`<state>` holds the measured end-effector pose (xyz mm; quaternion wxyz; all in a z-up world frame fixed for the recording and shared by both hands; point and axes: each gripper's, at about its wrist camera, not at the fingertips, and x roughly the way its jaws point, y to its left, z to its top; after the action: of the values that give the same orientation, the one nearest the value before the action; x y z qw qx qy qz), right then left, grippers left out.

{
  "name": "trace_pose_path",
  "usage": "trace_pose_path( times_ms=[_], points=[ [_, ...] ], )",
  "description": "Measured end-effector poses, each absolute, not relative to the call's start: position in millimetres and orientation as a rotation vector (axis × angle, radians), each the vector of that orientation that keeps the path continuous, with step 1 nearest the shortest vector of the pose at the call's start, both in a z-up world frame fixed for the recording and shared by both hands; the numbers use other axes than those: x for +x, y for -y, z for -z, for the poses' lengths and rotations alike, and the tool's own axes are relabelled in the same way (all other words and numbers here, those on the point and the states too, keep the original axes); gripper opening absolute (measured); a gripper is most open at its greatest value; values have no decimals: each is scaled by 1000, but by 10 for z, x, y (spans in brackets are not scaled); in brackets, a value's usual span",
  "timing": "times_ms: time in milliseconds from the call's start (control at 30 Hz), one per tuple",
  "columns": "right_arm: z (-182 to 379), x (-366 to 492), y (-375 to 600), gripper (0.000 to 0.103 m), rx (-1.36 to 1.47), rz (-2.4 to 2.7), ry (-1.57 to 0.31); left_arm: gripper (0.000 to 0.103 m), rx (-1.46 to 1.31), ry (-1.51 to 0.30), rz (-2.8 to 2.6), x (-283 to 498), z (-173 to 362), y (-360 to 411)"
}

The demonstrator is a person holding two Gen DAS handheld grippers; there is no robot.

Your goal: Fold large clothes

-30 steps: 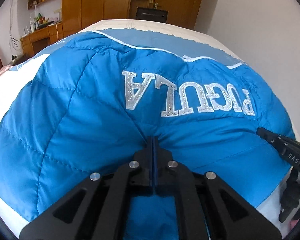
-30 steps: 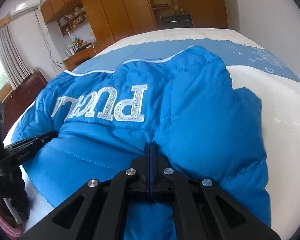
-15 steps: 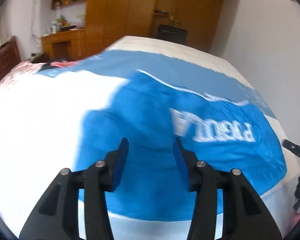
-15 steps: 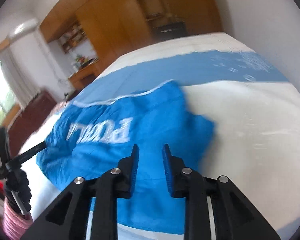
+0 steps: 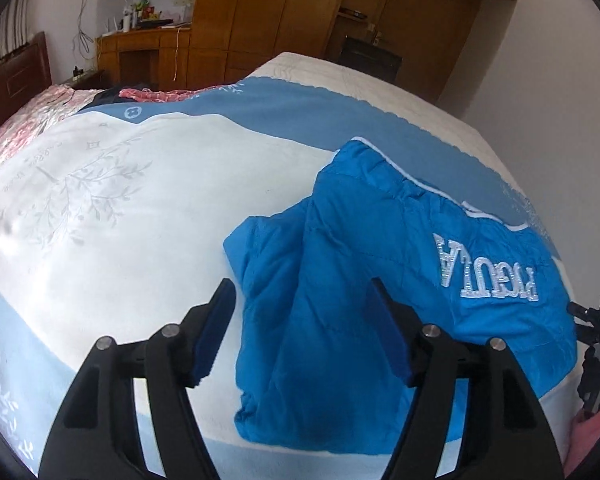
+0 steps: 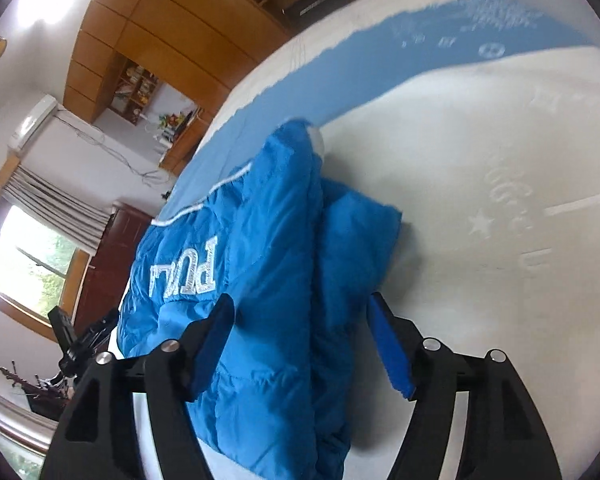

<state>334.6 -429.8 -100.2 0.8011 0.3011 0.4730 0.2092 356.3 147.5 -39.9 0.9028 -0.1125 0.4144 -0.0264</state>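
Both hand-held grippers agape | jacket point(image 5: 340, 280) folded | air conditioner point(image 6: 34, 120) right-view only

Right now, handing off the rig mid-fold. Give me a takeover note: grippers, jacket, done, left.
Left gripper: open, holding nothing, above the jacket's left edge.
Right gripper: open, holding nothing, above the jacket's right part.
Blue padded jacket: lying on the bed, lettering up, white-piped edge on the far side, one sleeve end sticking out at each side.
Done: jacket folded over into a compact bundle and let go.
Left: probably tuck the sleeve ends in and square the bundle, or fold once more.
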Motion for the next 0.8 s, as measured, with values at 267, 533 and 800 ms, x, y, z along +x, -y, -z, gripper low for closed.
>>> trace_pose_path(
  times_ms=[267,533,800],
  points=[
    [1168,3498,4264,74,682,-505,-1049,78,-310,-953,125,3899,676,-1558],
    [1203,3655,4123,42,689,-549,-1054,53,-395,-992,187,4044,810,-1490],
    [811,3383,4122,17,617,-549,-988,18,-366,-906,84,3764,447,-1325]
  ],
)
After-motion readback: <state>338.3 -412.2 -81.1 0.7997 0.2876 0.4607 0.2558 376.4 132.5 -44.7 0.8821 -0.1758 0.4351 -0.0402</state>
